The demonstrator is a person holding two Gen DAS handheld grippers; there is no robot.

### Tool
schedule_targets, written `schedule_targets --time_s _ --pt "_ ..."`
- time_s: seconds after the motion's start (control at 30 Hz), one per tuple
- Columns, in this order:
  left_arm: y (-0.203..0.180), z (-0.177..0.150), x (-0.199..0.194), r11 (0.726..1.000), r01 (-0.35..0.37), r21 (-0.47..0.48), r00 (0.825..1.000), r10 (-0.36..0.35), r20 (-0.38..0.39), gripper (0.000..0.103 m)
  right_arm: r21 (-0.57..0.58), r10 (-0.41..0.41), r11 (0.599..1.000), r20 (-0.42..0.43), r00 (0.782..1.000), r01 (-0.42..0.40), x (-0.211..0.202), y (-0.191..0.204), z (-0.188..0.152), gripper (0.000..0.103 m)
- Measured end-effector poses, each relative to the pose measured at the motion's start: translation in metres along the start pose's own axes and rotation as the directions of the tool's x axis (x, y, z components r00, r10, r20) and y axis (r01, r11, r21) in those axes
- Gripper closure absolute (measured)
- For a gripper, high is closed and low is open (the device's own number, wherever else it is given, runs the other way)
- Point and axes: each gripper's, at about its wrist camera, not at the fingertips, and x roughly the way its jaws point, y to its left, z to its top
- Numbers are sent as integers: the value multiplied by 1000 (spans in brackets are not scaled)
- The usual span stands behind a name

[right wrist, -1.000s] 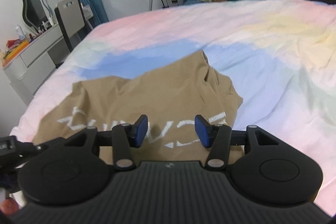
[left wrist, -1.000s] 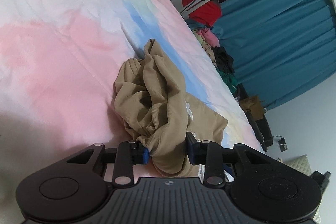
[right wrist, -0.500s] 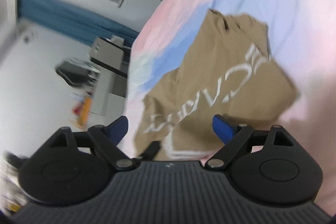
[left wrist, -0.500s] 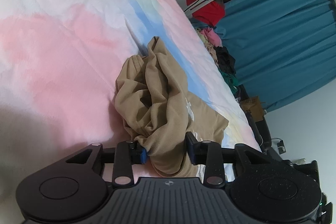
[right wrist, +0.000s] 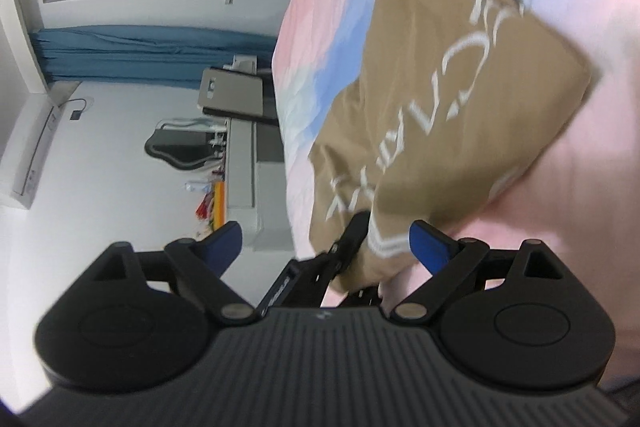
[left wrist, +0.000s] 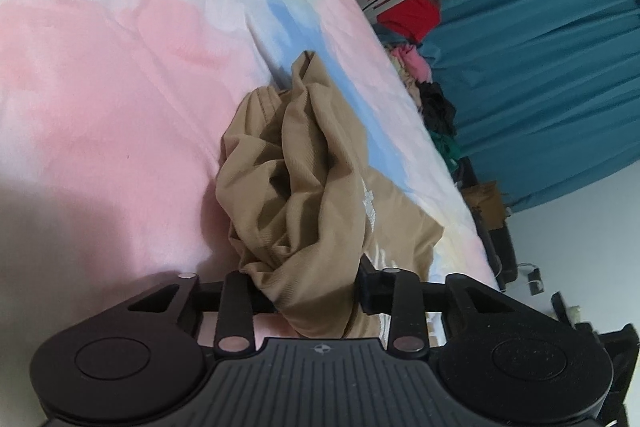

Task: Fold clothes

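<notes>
A tan T-shirt [left wrist: 304,187] with white lettering lies bunched on the pastel bedspread [left wrist: 100,67]. My left gripper [left wrist: 312,283] is shut on a thick fold of the shirt's edge, which hides its pads. In the right wrist view the shirt [right wrist: 440,99] lies partly folded, print up. My right gripper [right wrist: 332,239] is open wide and empty, rolled sideways just short of the shirt's near edge. The left gripper's black finger [right wrist: 352,239] shows between its blue pads, pinching the shirt.
A pile of clothes [left wrist: 416,67] and a metal stand with a red garment [left wrist: 404,7] sit beyond the bed by teal curtains [left wrist: 540,67]. A dresser [right wrist: 240,167] and chair [right wrist: 232,95] stand beside the bed's edge.
My right gripper has rolled sideways, opened wider and come close to my left gripper at the shirt's edge. The left gripper holds the same fold, almost still.
</notes>
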Motion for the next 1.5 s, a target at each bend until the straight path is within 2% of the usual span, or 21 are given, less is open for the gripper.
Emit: schedule_targets --time_s 0.23,0.37,0.5,0.6,0.67,0.7,0.73,0.83,0.9,0.93,1.0,1.03,1.1,1.17,1.37,1.43,1.5 --pt "-4 0 -7 997 70 -17 997 -70 39 74 146 37 989 -1 999 -37 14 -29 2 10" --pt "-5 0 -6 996 86 -18 996 -85 41 74 197 -18 980 116 993 -6 6 -45 8 10" --pt "-5 -1 -6 995 95 -23 995 -94 39 74 233 -86 972 236 968 30 -8 -55 10 12" --pt "-4 0 -3 995 94 -39 995 -93 30 73 211 -111 976 281 953 51 -9 -52 14 26" --pt "-4 1 -2 995 84 -44 996 -83 20 73 174 -144 980 280 949 97 -6 -47 15 45" --pt "-4 1 -1 996 79 -47 997 -79 14 70 149 -171 980 279 945 134 -5 -44 16 52" --pt "-4 2 -1 996 77 -53 997 -76 6 67 126 -181 981 282 942 151 -7 -44 17 65" --pt "-3 2 0 995 68 -73 997 -70 -21 51 60 -168 986 295 941 157 -9 -38 18 72" --pt "1 1 -2 992 81 -95 995 -87 -58 40 5 -128 991 302 945 132 -12 -28 19 74" --pt "2 0 -4 990 94 -107 992 -102 -70 38 -22 -107 993 305 946 119 -12 -23 21 74" --pt "3 -3 -8 983 139 -119 985 -149 -83 29 -77 -67 992 307 949 95 -13 -13 23 74" --pt "3 -4 -9 979 164 -125 980 -176 -89 26 -95 -56 992 305 951 89 -12 -9 25 74" --pt "0 -6 -10 962 240 -130 963 -253 -96 16 -113 -41 990 301 953 78 -12 -6 28 74" --pt "-6 -11 -2 954 272 -127 954 -285 -96 10 -113 -39 991 296 954 75 -16 -8 30 74" --pt "-12 -21 41 928 309 -207 930 -341 -139 11 -96 -27 994 279 960 56 -21 -9 29 75" --pt "-11 -24 39 927 311 -209 932 -340 -122 12 -94 -18 994 280 960 46 -24 -9 28 75" --pt "-8 -20 37 931 305 -200 942 -325 -78 15 -98 -16 994 283 959 46 -25 -7 27 76"
